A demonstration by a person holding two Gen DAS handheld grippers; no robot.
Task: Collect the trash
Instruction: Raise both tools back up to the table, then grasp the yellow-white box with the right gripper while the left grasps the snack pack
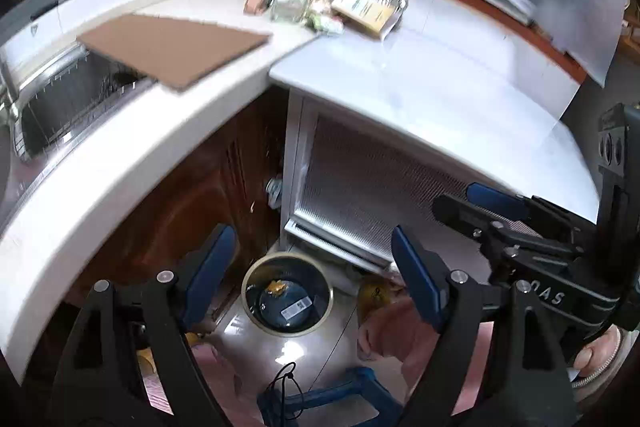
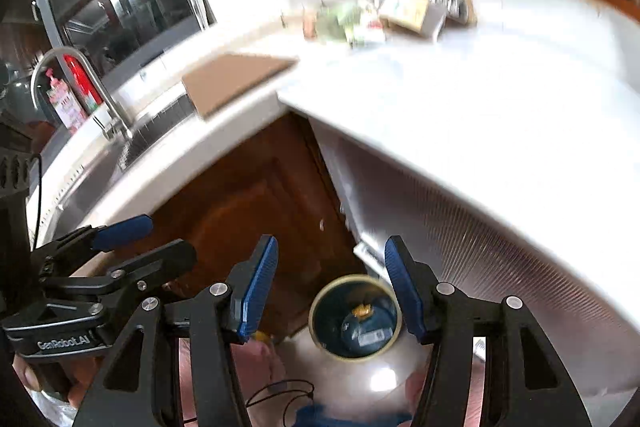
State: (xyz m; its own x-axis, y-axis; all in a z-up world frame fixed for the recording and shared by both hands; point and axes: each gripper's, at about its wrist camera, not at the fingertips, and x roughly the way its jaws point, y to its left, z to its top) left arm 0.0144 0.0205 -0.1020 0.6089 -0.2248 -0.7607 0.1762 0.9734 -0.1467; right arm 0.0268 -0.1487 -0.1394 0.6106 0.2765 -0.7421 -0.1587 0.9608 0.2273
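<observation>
1. My left claw point(image 1: 312, 275) is spread wide with nothing between its blue pads, hanging over the bin point(image 1: 287, 294) on the floor.
2. My right claw point(image 2: 330, 287) is spread too, also empty, above the same bin point(image 2: 355, 319).
3. The bin holds a dark packet with a label and a yellow scrap.
4. More trash point(image 1: 332, 7) sits piled at the bench's point(image 1: 400, 83) far edge, well apart from both claws.
5. A cardboard sheet point(image 1: 172, 47) overlaps the sink point(image 1: 60, 107).
</observation>
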